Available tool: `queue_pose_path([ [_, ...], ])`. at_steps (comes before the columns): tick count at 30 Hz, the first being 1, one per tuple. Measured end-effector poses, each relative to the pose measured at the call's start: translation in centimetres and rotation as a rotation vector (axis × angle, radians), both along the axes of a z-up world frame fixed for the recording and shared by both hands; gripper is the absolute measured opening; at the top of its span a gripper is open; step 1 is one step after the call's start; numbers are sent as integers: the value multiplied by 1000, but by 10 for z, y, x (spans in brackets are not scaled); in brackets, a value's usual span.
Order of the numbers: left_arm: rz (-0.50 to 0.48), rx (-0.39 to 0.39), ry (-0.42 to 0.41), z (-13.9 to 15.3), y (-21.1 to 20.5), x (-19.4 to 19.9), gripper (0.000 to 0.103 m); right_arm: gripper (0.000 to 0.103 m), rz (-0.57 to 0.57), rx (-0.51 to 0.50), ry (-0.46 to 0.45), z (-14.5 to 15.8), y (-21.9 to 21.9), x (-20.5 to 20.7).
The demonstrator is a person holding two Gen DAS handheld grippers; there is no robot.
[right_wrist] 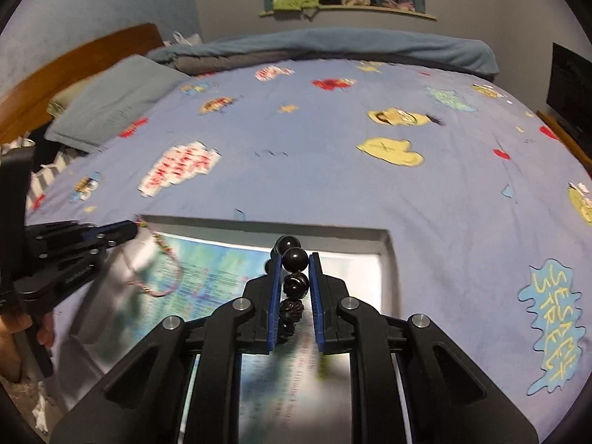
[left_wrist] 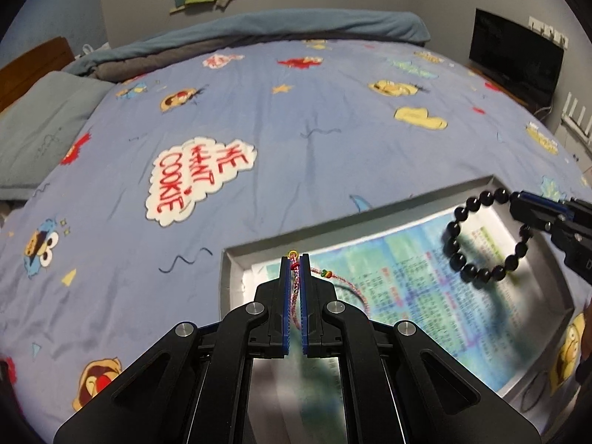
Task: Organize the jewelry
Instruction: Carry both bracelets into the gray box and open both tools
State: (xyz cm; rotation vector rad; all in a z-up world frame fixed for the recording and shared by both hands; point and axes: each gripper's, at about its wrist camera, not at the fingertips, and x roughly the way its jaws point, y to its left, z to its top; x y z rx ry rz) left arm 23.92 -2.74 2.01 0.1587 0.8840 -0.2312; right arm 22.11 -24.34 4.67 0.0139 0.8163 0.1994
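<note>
My left gripper is shut on a pink braided cord bracelet with small coloured beads, held above the left part of a grey tray. In the right wrist view the left gripper comes in from the left with the cord bracelet hanging from it. My right gripper is shut on a black bead bracelet, held above the same tray. In the left wrist view the right gripper holds the bead bracelet as a hanging loop over the tray's right part.
The tray is lined with a printed blue-green paper and lies on a blue cartoon bedspread. A grey pillow lies at the left, a folded blanket at the far side, and a dark monitor stands at the right.
</note>
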Motion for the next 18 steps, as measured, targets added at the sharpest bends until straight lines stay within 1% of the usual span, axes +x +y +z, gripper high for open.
queue_pose_path([
  [3, -7, 21, 3, -6, -2, 0, 5, 15, -18, -41, 25, -10, -3, 5],
  [5, -9, 14, 5, -9, -1, 1, 5, 15, -24, -64, 38, -16, -4, 7],
  [7, -11, 8, 15, -12, -1, 2, 5, 15, -31, -66, 47, -20, -5, 6],
  [13, -19, 39, 24, -23, -4, 0, 5, 15, -42, -80, 55, -26, -8, 8],
  [15, -18, 38, 25, -24, -4, -2, 10, 17, -41, -84, 59, -26, -7, 8],
  [17, -8, 39, 16, -23, -2, -3, 34, 25, -41, -80, 56, -26, -8, 6],
  [18, -2, 39, 3, -21, -1, -4, 37, 30, -41, -79, 52, -25, -8, 4],
])
